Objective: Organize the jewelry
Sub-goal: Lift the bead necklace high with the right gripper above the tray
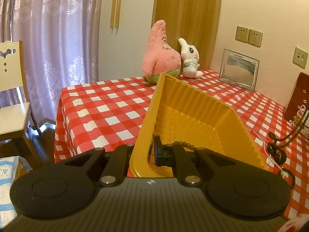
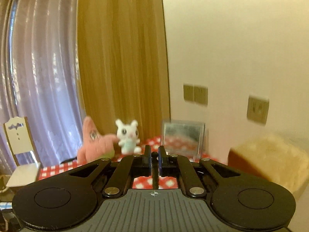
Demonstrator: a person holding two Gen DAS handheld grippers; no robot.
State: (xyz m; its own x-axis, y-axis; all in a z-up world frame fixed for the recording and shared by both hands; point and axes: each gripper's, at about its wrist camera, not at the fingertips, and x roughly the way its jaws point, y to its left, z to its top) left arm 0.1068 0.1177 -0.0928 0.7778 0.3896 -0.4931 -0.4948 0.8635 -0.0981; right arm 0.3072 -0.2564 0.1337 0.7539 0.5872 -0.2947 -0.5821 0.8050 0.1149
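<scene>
The left gripper pinches the yellow tray rim, tilting it to receive the dark beads (pinched in the right gripper jaws)

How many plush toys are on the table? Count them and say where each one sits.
2. The pink plush stands at the table's far edge, before the wooden panel. The white bunny sits right beside it, on its right, touching or nearly so. Others may be hidden behind the yellow tray.

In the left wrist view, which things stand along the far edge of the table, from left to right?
Pink star plush → white rabbit plush → glass picture frame → dark red pouch with a cat print.
</scene>
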